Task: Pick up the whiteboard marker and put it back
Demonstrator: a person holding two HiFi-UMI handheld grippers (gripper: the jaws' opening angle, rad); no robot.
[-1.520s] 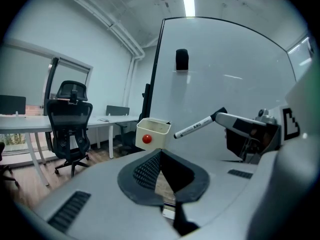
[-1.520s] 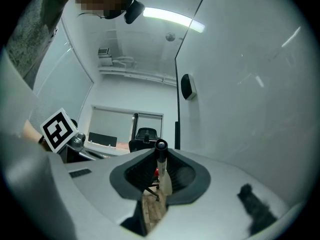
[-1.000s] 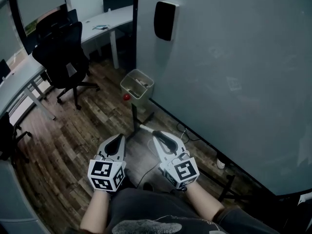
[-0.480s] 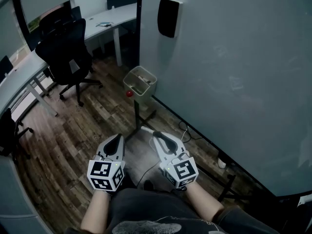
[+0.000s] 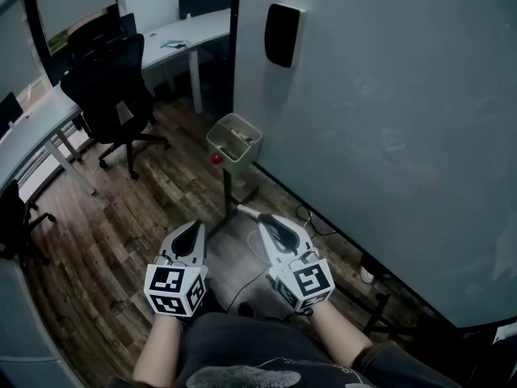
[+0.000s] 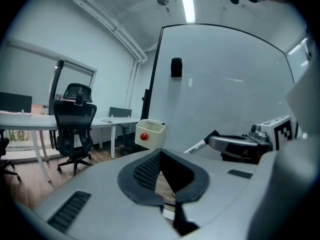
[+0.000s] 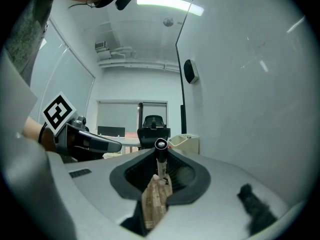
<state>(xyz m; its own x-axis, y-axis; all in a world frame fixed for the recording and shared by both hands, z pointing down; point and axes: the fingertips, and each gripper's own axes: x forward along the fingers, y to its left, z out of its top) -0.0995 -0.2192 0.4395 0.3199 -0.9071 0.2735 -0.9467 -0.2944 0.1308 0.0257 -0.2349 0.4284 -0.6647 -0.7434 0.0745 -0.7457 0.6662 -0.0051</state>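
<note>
One beige bin [image 6: 156,133], marker [image 7: 160,159] outside, clamped

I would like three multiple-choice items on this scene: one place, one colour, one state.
1. Where is the black pad?
A. on the whiteboard
B. on the floor
C. on a desk

2. What colour is the round knob on the pale box?
A. blue
B. red
C. green

3. What is the right gripper doing?
A. standing open, empty
B. gripping the marker
C. gripping a cable

Answers: 1 A, it hangs on the whiteboard; 2 B, it shows red; 3 B, its jaws press the marker.
</note>
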